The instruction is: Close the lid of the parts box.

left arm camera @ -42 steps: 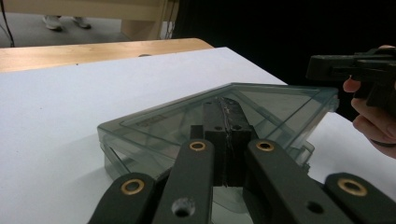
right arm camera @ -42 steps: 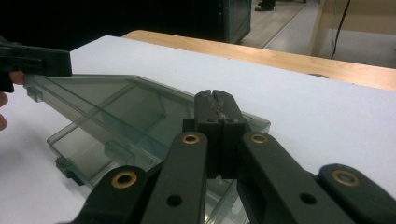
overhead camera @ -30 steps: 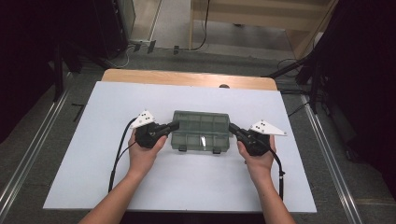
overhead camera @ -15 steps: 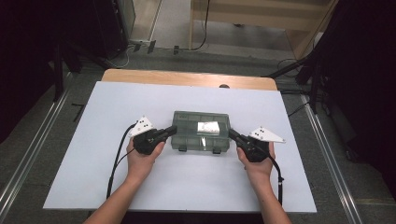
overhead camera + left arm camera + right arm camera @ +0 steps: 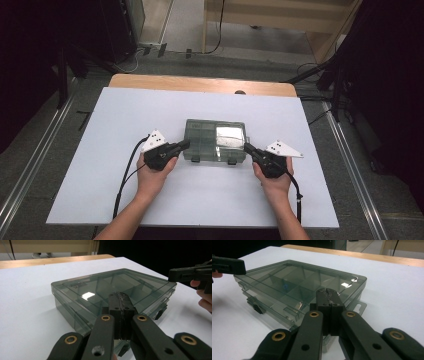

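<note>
A smoky translucent compartment box lies flat with its lid down on the white table. Two dark latches sit on its near side. My left gripper is shut, its tip at the box's left near corner. In the left gripper view its closed jaws point at the box. My right gripper is shut too, its tip at the right near corner. The right gripper view has its jaws before the box. I cannot tell whether either tip touches it.
A wooden strip borders the table's far edge. Metal rails run along the floor on both sides, with cables and dark stands beyond. White tabletop stretches around the box.
Both hands have drawn back a little toward the near edge. The bright reflection on the lid has shifted from the front middle to the rear right. The box stays in place.
</note>
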A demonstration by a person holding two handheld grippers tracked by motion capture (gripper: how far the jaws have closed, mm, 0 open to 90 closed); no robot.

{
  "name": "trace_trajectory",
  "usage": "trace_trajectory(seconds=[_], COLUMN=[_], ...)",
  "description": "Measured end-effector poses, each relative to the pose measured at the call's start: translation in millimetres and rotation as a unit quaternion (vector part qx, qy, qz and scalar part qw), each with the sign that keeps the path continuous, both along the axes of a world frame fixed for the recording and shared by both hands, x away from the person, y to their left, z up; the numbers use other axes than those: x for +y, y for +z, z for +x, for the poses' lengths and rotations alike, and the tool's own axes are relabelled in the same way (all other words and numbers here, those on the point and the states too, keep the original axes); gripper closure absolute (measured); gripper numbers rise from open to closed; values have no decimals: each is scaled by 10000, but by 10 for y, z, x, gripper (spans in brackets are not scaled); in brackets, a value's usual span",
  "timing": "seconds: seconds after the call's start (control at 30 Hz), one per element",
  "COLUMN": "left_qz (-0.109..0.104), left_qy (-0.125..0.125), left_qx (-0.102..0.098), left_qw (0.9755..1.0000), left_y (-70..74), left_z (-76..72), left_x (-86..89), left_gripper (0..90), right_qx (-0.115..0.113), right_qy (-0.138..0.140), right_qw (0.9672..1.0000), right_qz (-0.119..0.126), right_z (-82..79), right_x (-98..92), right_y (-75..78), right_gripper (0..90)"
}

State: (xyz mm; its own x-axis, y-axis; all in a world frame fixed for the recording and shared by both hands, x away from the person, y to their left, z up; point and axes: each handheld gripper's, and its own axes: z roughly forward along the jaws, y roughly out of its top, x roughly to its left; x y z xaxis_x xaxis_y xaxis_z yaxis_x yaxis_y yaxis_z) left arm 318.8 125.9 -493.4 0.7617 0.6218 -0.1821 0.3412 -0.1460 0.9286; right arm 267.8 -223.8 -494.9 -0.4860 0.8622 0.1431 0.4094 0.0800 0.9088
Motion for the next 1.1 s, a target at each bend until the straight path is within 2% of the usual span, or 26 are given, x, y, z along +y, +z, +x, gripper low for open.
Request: trace_trajectory(seconds=[0.2,0.6,1.1], left_qz=[25,196,200], left_qy=[134,116,120], left_qx=[72,72,59], left_qw=[9999,9997,9997], left_y=[-39,-84,-91], left_z=[-6,-46,-64], left_x=[41,10,22], left_gripper=[897,897,898], right_qx=[8,66,53], right_qy=[23,-25,-31], right_qw=[10000,9999,10000], right_qz=[-71,-114,-68], right_z=[-7,-21,-34], right_x=[41,33,24], right_y=[-48,-115,-137], right_gripper=[900,900,900])
